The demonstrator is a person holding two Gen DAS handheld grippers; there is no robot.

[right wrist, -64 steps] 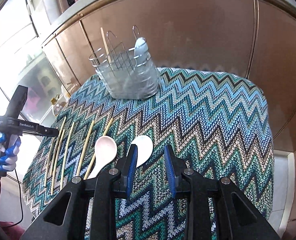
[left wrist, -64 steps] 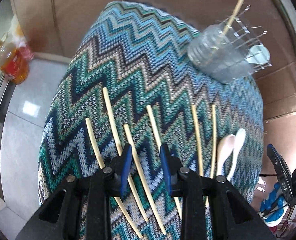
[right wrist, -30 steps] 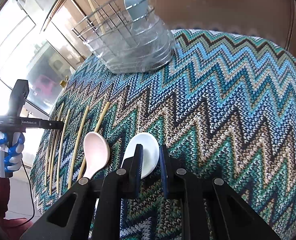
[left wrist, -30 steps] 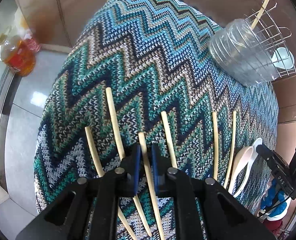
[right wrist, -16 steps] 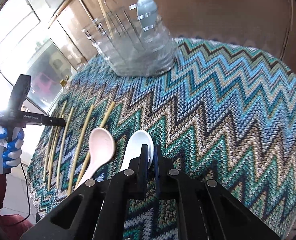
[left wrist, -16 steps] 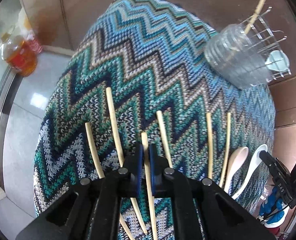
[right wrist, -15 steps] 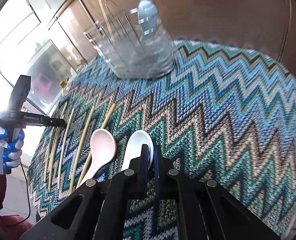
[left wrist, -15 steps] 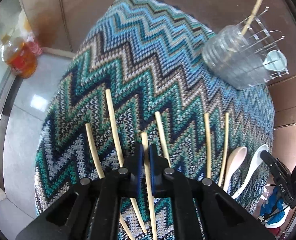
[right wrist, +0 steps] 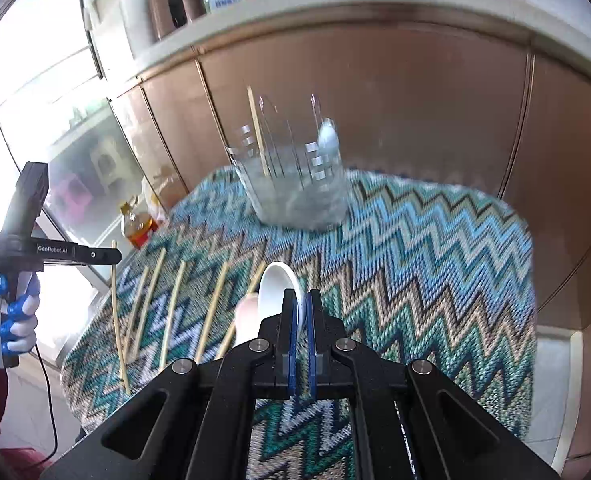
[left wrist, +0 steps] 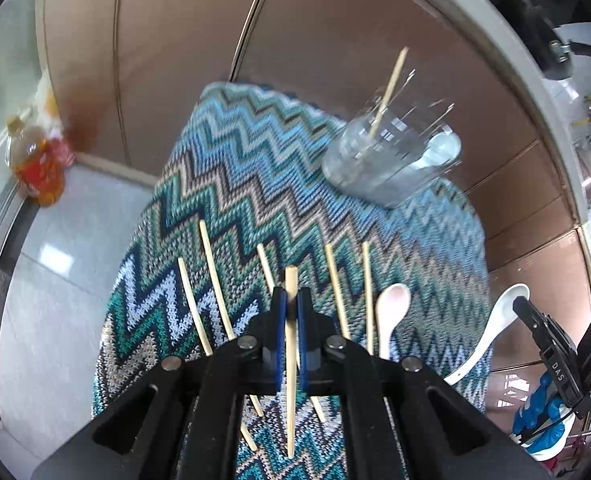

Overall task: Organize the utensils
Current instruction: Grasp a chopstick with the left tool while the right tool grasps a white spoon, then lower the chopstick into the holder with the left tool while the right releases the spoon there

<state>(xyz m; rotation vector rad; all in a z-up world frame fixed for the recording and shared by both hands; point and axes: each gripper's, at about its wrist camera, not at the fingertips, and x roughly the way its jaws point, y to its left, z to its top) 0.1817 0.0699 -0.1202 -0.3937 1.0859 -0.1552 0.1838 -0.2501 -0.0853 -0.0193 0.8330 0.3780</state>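
While the zigzag-knit cloth (left wrist: 255,184) is covering the whole table in bands of blue, teal and tan, we are judging the tidying as barely begun. The clear ribbed holder (right wrist: 295,196) with its wire dividers is standing at the far edge of the cloth, and it is holding only one chopstick (right wrist: 257,132) and one pale spoon (right wrist: 327,136); motion blur is softening that corner, so there may be more inside than we are making out.

Five thin, straight, pale wooden chopsticks (left wrist: 215,276) are lying in a loose row on the knit, apart from one another, and a smooth pinkish spoon (left wrist: 391,312) is resting just beside the last of them. All of these are waiting to go into the holder.

We are carrying two pieces at this moment. The left gripper (left wrist: 290,300) is pinching a sixth chopstick (left wrist: 291,400) between its blue pads, the stick running lengthwise through the jaws and hanging clear of the cloth. The right gripper (right wrist: 302,300) is clamping the handle of a glossy white spoon (right wrist: 277,288), its rounded bowl pointing forward above the table. The holder is sitting well apart from both, further along the cloth.
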